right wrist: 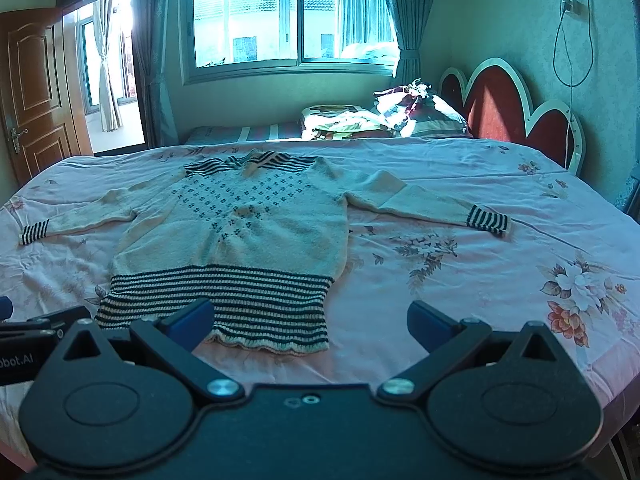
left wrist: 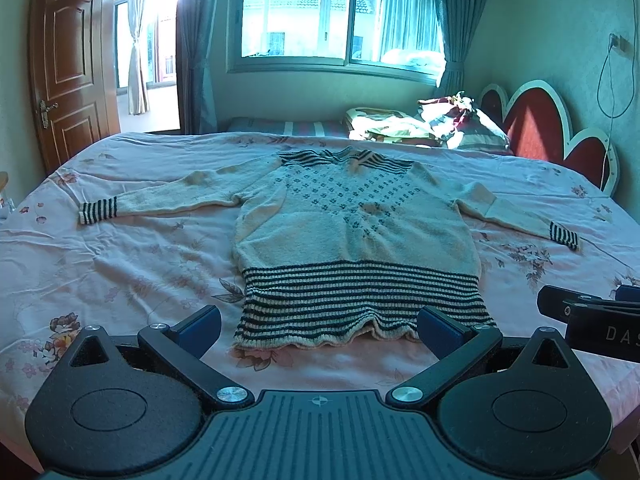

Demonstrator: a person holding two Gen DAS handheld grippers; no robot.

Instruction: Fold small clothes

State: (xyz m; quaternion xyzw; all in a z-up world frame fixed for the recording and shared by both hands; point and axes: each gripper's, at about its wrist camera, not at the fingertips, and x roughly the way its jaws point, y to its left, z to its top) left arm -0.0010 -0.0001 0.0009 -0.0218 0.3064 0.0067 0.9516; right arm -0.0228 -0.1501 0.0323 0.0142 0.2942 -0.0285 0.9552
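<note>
Left wrist view: my left tool (left wrist: 320, 330) is spread wide, empty; sweater (left wrist: 352, 236) flat on the bed (left wrist: 120, 272), hem nearest, collar away, dead ahead. Right wrist view: my right tool (right wrist: 310, 322) likewise agape, sweater ahead-left. Left hand nearer, I judge.

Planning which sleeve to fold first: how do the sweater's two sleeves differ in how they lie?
The left-side sleeve lies nearly straight; the right-side sleeve has a fold bump near its shoulder. The left-side cuff sits farther up the bed than the right-side cuff. Both lie spread outward, with striped cuffs.
</note>
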